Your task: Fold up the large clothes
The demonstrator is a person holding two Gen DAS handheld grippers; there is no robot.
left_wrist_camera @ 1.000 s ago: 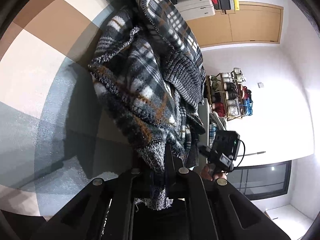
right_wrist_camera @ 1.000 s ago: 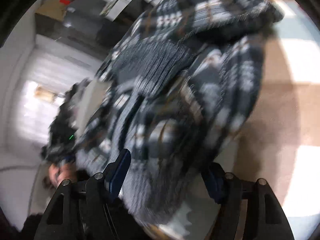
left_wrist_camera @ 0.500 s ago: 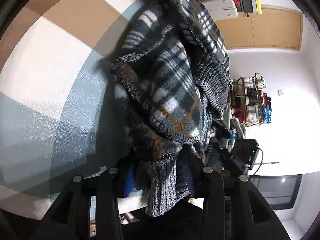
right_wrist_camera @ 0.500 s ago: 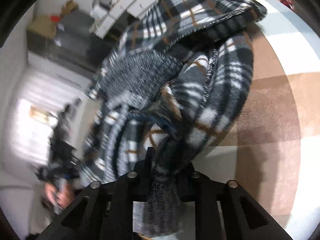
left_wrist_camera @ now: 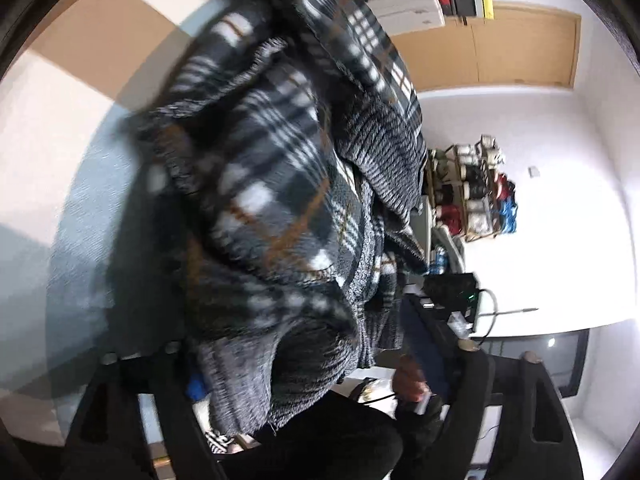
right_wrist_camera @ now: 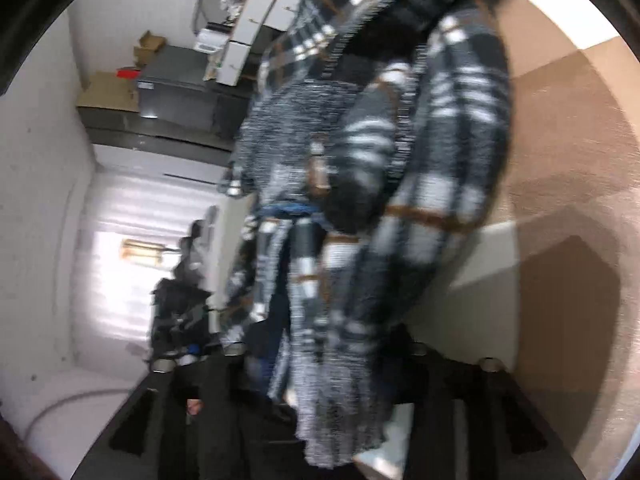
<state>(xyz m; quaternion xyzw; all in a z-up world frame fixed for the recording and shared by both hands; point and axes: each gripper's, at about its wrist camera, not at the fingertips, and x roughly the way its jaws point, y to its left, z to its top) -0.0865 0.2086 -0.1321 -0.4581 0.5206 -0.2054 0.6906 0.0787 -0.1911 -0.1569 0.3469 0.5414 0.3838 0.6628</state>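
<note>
Two views, and the plaid knit garment (left_wrist_camera: 280,184) fills most of each. From my left wrist camera it runs from the top centre down to the lower middle, over a checked floor (left_wrist_camera: 60,128) of tan, cream and grey-blue on the left side. My left gripper (left_wrist_camera: 316,364) has its jaws spreading wide, with the ribbed grey hem hanging between them; the fabric lies against the left finger, but I cannot tell whether it is caught there. At the lower right I see the other gripper's black body and a hand (left_wrist_camera: 408,380). A shelf of spools (left_wrist_camera: 472,192) stands at the right.

From my right wrist camera the garment (right_wrist_camera: 400,160) hangs through the centre, blurred. My right gripper (right_wrist_camera: 324,364) is opening, the grey hem draped loosely between its fingers, brown floor (right_wrist_camera: 568,200) at the right
</note>
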